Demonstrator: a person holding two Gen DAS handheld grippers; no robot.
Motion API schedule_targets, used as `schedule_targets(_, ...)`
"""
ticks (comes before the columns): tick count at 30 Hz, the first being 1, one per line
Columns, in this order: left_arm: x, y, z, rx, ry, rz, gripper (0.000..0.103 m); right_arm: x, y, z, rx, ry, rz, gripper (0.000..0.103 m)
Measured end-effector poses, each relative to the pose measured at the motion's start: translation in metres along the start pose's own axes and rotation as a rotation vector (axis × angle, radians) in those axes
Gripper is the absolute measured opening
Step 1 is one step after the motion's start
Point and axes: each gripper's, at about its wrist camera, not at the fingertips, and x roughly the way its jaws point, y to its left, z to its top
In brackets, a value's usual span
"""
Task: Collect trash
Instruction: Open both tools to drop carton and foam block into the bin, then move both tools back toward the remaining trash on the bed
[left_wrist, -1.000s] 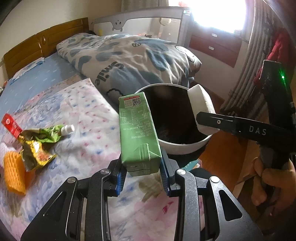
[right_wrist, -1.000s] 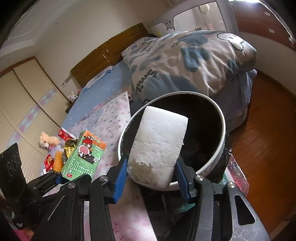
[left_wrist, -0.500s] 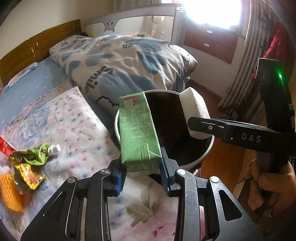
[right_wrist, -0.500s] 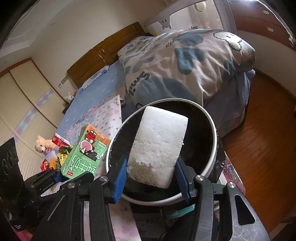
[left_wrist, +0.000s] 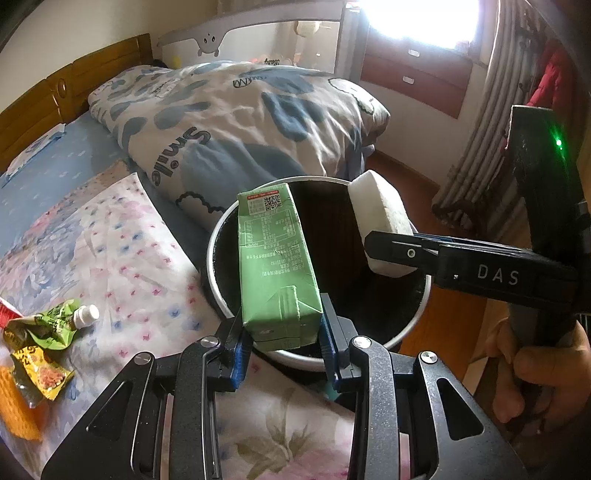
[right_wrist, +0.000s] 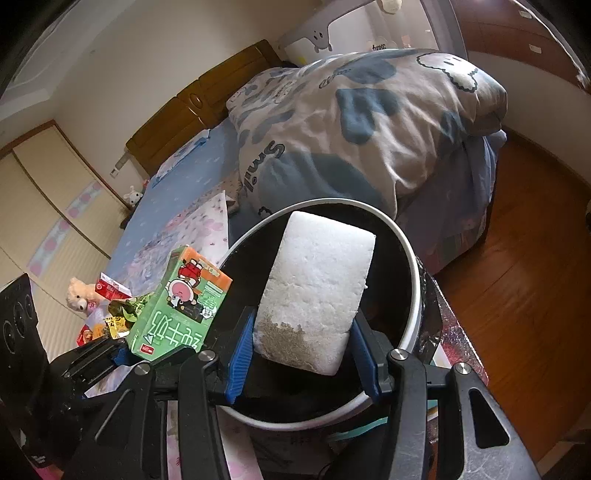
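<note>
My left gripper (left_wrist: 282, 334) is shut on a green drink carton (left_wrist: 275, 266), which hangs over the near left rim of a round black bin with a white rim (left_wrist: 218, 236). My right gripper (right_wrist: 301, 343) is shut on a white foam block (right_wrist: 317, 291), held over the open mouth of the same bin (right_wrist: 415, 291). In the right wrist view the carton (right_wrist: 181, 306) shows at the left of the bin. In the left wrist view the foam block (left_wrist: 380, 218) sits at the bin's right side.
Several wrappers lie on the flowered sheet at the left: a green pouch with a white cap (left_wrist: 62, 321), a yellow packet (left_wrist: 40, 376). A rolled cloud-print duvet (left_wrist: 236, 122) lies behind the bin. Wooden floor (right_wrist: 524, 295) runs to the right. A hand (left_wrist: 535, 373) holds the right gripper.
Both grippers have moved over toward the bin with their loads. The bin now lies more fully under the carton and the foam block; the wrappers have slid toward the left edge.
</note>
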Motion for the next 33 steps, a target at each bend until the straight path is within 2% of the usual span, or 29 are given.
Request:
schedule_targets(6, 0.008, 0.003, 0.005, -0.018, 0.016, 0.001, 0.033, 0.005, -0.003, 0.005, 0.009, 0.01, -0.002, 0.056)
schedule_targets(10, 0.005, 0.006, 0.005, -0.045, 0.003, 0.002, 0.058, 0.009, -0.007, 0.008, 0.047, 0.027, 0.004, 0.063)
schedule_targets(14, -0.005, 0.013, -0.004, -0.07, -0.017, 0.013, 0.064, 0.003, -0.006, 0.006, 0.053, 0.004, 0.004, 0.064)
schedule_targets(22, -0.034, 0.04, -0.046, -0.164, -0.038, 0.051, 0.067, -0.007, 0.006, -0.007, 0.055, -0.026, 0.018, 0.07)
schedule_targets(33, -0.085, 0.088, -0.107, -0.29, -0.078, 0.139, 0.067, -0.011, 0.06, -0.041, -0.014, -0.024, 0.084, 0.075)
